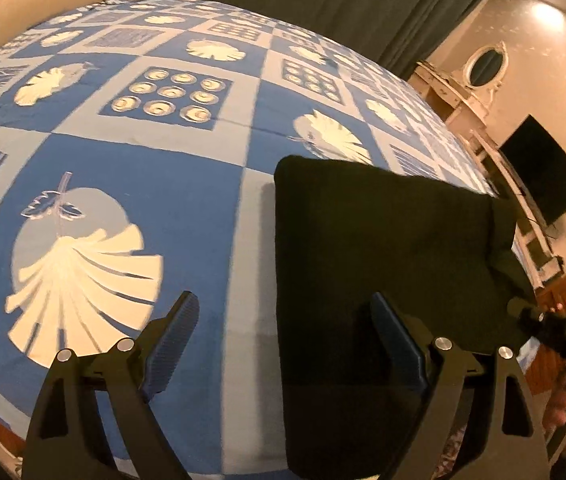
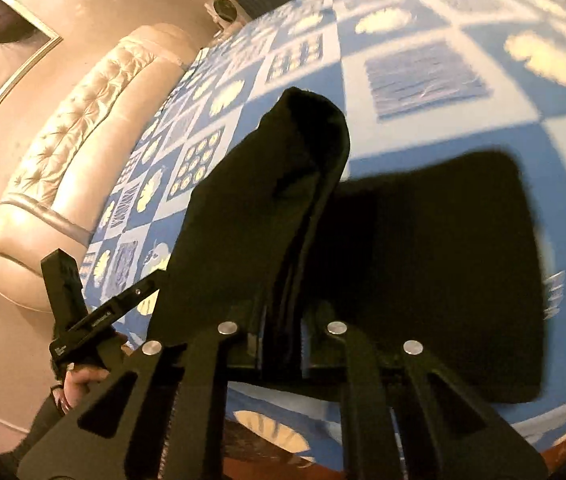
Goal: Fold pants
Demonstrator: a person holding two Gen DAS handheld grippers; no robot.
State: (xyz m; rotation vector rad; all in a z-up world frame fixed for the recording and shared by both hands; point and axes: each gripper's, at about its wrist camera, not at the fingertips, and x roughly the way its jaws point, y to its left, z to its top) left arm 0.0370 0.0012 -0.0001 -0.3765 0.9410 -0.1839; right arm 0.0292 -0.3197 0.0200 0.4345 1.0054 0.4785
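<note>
Black pants [image 1: 383,240] lie folded into a dark rectangle on the blue patterned bedsheet [image 1: 143,184], near the bed's front edge. My left gripper [image 1: 283,300] hovers open over the pants' left edge; one finger is over the sheet, the other over the fabric, and nothing is gripped. In the right wrist view my right gripper [image 2: 283,320] is shut on a bunched edge of the pants [image 2: 283,184], which rises as a tall fold above the flat part [image 2: 443,260]. Its fingertips are hidden in the cloth.
The sheet [image 2: 423,72] covers a large bed with a padded cream headboard [image 2: 63,152]. A dark screen [image 1: 543,172] and a white dresser with an oval mirror [image 1: 483,64] stand past the bed's right side. A person's hand [image 1: 563,392] holds the right tool.
</note>
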